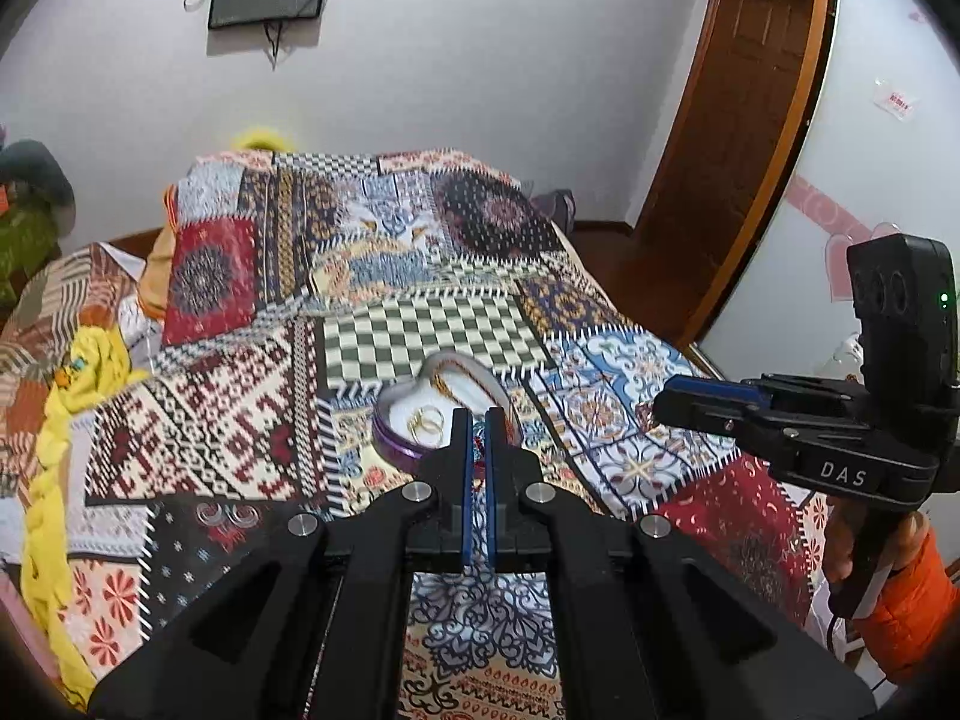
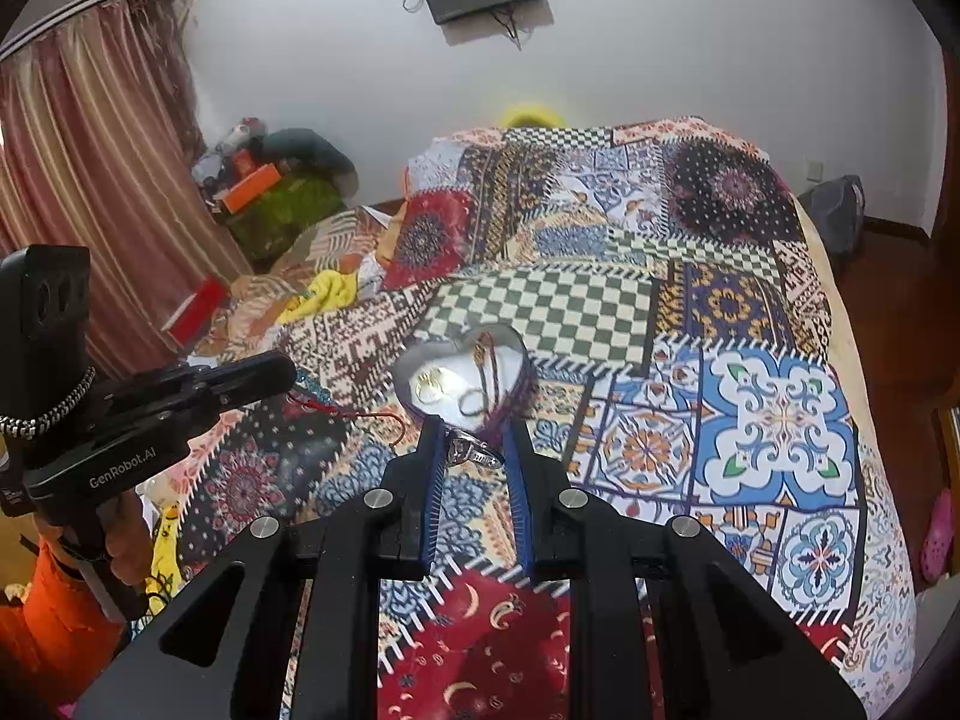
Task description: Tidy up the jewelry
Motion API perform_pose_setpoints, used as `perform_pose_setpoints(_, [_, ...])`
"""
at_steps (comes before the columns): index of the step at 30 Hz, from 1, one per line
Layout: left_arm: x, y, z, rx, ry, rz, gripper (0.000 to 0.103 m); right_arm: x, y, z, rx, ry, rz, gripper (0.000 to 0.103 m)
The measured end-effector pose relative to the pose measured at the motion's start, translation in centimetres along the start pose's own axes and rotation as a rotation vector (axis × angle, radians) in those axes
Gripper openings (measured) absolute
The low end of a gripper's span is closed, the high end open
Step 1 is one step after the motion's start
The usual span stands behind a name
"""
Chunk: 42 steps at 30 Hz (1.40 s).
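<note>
Over a patchwork bedspread (image 2: 750, 360), we hold both tongs just short of the heart-shaped jewelry box (image 2: 516, 339), which already contains gold rings (image 2: 435, 387) and a bracelet. Our right tongs (image 2: 477, 450) pinch a silver ring (image 2: 474, 453) between narrow jaws. Our left tongs (image 1: 478, 420) are clamped on a red string bracelet (image 2: 336, 411) that trails to the bed. The dangling cord could snag the box rim and tip it, and the ring's slim hold could slip.

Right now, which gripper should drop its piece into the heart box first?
Right gripper: it holds a silver ring just short of the heart box. The left gripper pinches a red cord.
</note>
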State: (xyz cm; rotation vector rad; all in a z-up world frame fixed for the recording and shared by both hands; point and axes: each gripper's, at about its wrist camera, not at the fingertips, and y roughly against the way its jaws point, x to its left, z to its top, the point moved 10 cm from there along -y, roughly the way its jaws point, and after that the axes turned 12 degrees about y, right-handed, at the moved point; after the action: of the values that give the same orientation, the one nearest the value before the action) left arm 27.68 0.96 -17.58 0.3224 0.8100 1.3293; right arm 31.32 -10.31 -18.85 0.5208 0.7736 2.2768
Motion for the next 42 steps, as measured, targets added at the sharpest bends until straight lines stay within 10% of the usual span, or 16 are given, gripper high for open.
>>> perform_pose_setpoints(23, [1.3, -1.2, 5.1, -0.109, 0.007, 0.007, 0.001, 0.5, -2.6, 4.6, -0.07, 0.017, 0.048, 0.018])
perform_pose_setpoints(42, [4.7, -9.9, 0.8, 0.085, 0.053, 0.021, 0.001, 0.9, -10.0, 2.9, 0.098, 0.093, 0.084, 0.018])
